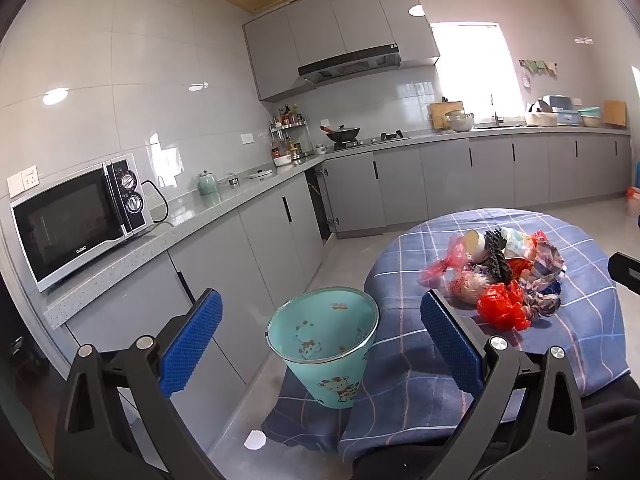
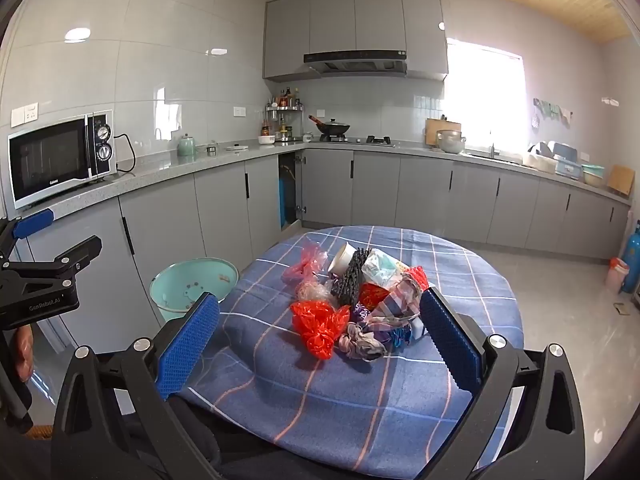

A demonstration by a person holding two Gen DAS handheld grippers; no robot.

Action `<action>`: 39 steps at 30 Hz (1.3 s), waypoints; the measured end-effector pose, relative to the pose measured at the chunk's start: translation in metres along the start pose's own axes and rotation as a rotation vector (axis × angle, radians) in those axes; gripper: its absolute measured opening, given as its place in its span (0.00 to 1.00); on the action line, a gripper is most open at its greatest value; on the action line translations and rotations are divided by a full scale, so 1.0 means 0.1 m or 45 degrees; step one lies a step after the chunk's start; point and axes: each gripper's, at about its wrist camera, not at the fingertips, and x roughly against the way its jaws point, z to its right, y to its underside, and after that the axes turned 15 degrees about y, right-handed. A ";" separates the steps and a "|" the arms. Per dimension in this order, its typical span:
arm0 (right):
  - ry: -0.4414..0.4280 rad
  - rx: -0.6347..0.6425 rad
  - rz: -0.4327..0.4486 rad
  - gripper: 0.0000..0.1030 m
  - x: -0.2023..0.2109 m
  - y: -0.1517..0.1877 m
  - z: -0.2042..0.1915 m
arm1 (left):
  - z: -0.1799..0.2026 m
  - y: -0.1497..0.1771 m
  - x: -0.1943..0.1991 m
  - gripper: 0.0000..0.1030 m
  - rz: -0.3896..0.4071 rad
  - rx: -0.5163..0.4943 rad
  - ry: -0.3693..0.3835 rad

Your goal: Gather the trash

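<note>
Two grippers, both mine, both spread wide with nothing between the blue pads.

Item: left gripper, held above the floor beside the table, pointing slightly down; the bin shows between its fingers, not touched. It also shows at the left edge of the right wrist view, with part of my hand beneath it.

Item: right gripper, held over the near side of the table, framing the trash pile without touching it.

Item: bin, pale teal with cartoon animals printed on it, standing on the floor against the left side of the table, nothing visible inside.

Item: table, round, covered by a blue checked cloth.

Item: trash pile, heaped near the middle of the table, well apart from the bin. Contents: red plastic bag at the front, pink plastic bag at the back left, paper cup lying on its side, dark ridged piece, crumpled wrappers and scraps of cloth.

Item: microwave, on the grey counter at left.
</note>
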 end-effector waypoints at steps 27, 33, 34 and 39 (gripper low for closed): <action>-0.002 -0.003 -0.022 0.96 -0.02 0.02 0.00 | -0.07 -0.01 -0.02 0.95 0.004 0.019 -0.021; -0.002 -0.011 -0.031 0.96 -0.04 0.02 0.00 | -0.09 0.01 -0.05 0.95 -0.002 0.028 -0.020; -0.001 -0.013 -0.033 0.96 -0.04 0.02 0.00 | -0.09 0.01 -0.06 0.95 -0.005 0.030 -0.020; -0.001 -0.014 -0.031 0.96 -0.04 0.02 0.02 | -0.09 0.02 -0.08 0.95 -0.013 0.033 -0.011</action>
